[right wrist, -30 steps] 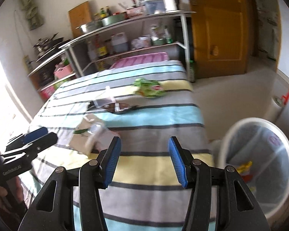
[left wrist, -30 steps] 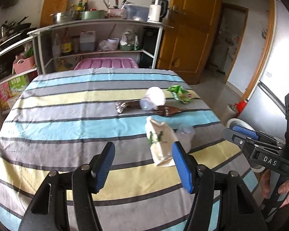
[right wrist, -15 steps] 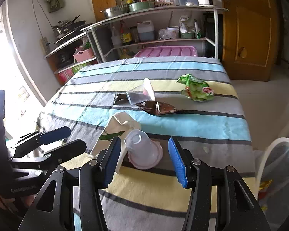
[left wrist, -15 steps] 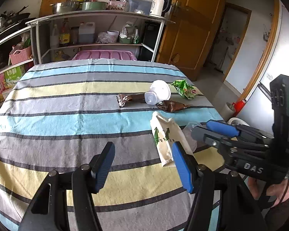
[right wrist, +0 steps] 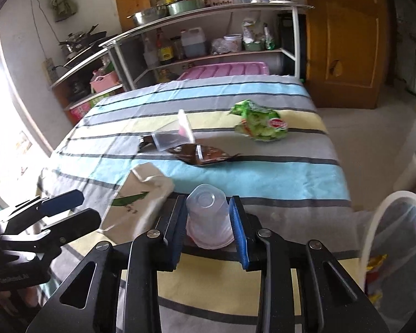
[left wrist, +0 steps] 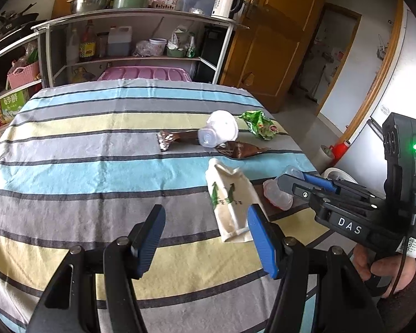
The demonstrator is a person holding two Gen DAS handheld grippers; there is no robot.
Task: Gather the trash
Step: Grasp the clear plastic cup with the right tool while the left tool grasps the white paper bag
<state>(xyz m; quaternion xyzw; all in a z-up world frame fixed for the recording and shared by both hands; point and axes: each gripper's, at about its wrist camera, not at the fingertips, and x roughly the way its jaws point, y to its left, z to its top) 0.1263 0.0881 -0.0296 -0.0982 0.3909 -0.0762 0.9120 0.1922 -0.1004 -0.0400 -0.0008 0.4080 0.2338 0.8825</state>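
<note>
The right tool (right wrist: 208, 219) is closing on an upturned plastic cup (right wrist: 208, 208) on the table (right wrist: 277, 177), pads touching its sides. The left tool (left wrist: 205, 238) hangs half open and empty beside a paper bag (left wrist: 230, 197).

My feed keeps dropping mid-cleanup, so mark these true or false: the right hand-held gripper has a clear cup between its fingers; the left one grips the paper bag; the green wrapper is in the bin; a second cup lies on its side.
1. True: the right hand-held gripper is closing around the clear cup.
2. False: the left hand-held gripper is open beside the paper bag.
3. False: the green wrapper lies on the table; the bin is separate.
4. True: second cup.
</note>
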